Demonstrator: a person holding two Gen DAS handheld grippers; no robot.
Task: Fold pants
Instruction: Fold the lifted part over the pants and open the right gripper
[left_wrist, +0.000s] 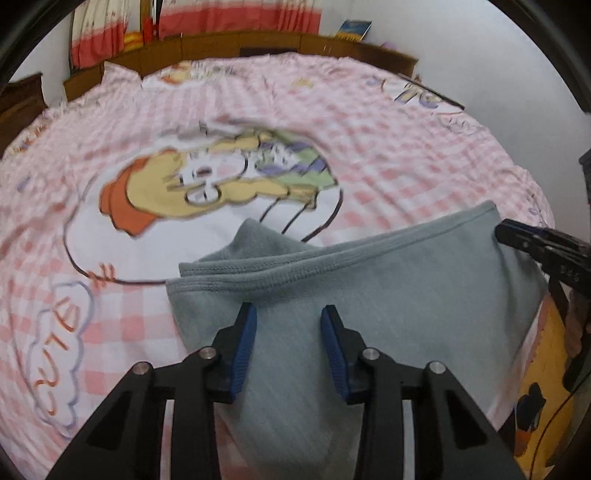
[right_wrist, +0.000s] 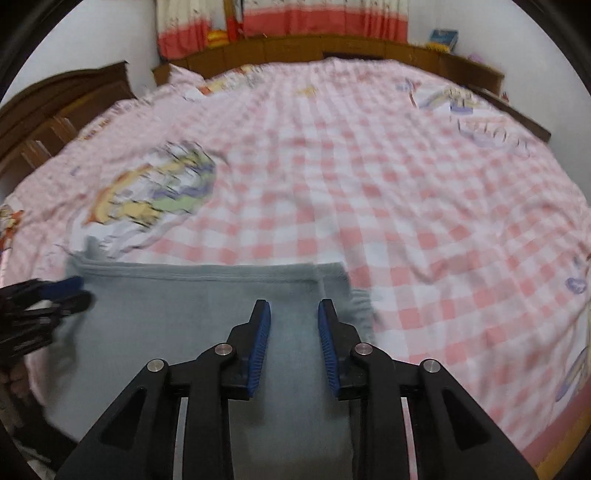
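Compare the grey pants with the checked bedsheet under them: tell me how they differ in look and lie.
The pants are plain grey; the bedsheet is pink-and-white check with cartoon prints. The pants lie folded in layers, stitched hems stacked at their far edge; the bedsheet lies spread in one layer. The pants cover only the near part of the bedsheet, which spreads far beyond them. Both are soft cloth lying flat.

Bedsheet (right_wrist: 424, 192), pink check: wide bare stretch from 12 to 3 o'clock in right wrist view, free passage. Folded grey pants (left_wrist: 388, 295) fill the near ground at 6 o'clock in both views. Right gripper (left_wrist: 517, 236) intrudes at 3 o'clock in left view; left gripper (right_wrist: 74, 291) at 9 o'clock in right view. Wooden headboard (right_wrist: 332, 48) bounds the far edge, 12 o'clock.
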